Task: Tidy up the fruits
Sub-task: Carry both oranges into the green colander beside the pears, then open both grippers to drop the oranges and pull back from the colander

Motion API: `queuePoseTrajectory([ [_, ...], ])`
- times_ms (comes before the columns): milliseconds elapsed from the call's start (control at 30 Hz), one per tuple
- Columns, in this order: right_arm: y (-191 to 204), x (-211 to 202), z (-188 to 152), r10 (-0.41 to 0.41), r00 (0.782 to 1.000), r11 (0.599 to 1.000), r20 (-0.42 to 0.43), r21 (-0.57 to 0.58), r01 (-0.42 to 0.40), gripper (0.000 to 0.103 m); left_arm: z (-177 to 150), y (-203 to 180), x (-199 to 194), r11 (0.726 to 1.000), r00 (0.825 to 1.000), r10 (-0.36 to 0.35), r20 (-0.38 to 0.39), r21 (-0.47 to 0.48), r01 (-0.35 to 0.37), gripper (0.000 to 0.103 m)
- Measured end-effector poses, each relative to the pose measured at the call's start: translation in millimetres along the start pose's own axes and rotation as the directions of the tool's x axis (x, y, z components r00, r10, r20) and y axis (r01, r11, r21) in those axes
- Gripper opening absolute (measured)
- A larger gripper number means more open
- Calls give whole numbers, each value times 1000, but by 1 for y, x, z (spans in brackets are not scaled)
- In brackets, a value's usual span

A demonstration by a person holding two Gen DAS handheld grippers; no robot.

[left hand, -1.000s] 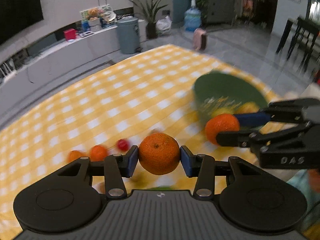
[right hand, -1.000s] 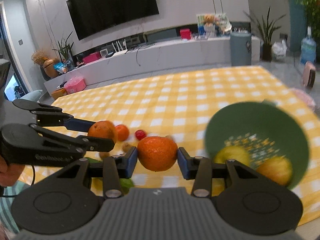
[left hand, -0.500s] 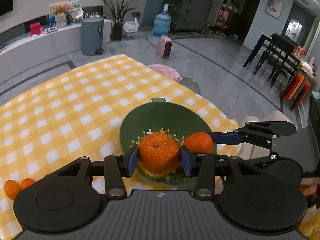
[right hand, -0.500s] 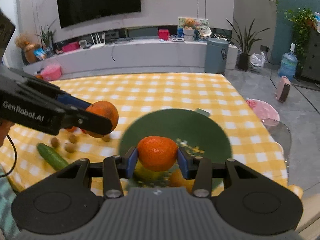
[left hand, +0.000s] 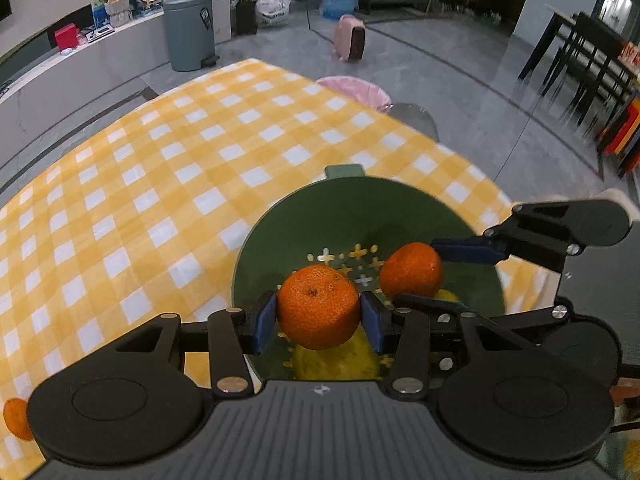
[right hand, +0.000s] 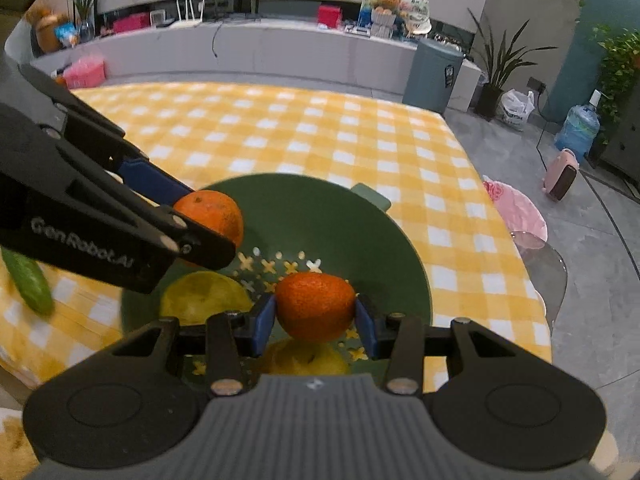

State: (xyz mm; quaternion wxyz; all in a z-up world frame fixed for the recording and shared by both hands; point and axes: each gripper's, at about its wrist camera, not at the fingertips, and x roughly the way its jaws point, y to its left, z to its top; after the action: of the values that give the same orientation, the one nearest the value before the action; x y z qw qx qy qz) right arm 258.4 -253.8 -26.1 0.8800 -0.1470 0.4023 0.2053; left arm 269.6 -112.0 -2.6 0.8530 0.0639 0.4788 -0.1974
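Observation:
My left gripper [left hand: 319,316] is shut on an orange mandarin [left hand: 319,306] and holds it over the near side of a green perforated bowl [left hand: 352,204]. My right gripper [right hand: 315,320] is shut on a second mandarin [right hand: 315,306] over the same bowl [right hand: 332,216]. Each gripper shows in the other's view with its fruit: the right one's mandarin [left hand: 411,270] and the left one's mandarin [right hand: 214,216]. Yellow fruits [right hand: 204,298] lie in the bowl's bottom.
The bowl stands near the right end of a table with a yellow checked cloth [left hand: 160,184]. A cucumber [right hand: 28,284] lies left of the bowl. One more mandarin [left hand: 16,420] lies at the far left. A pink seat [right hand: 516,208] stands past the table's edge.
Both grippers have carried their mandarins from the fruit pile on the left across the table to the bowl, and now hold them lower inside its rim.

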Motion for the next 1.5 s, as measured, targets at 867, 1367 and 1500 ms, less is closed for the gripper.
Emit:
queuePoseTrajectory([
  [867,5,39,1,41,993,999,-110,-30,-44,41,2,0,37,996,998,44,-46,82,-40,52],
  [1367,7,19,-3,-26,997,998,-75,-50,23,71,-7,-9,20,988,995,104,-4,112,-103,64],
  [1500,13,3,-5,-64,997,996,-37,-59,61,78,-14,-11,-3,990,994,101,35,94,-104,65],
])
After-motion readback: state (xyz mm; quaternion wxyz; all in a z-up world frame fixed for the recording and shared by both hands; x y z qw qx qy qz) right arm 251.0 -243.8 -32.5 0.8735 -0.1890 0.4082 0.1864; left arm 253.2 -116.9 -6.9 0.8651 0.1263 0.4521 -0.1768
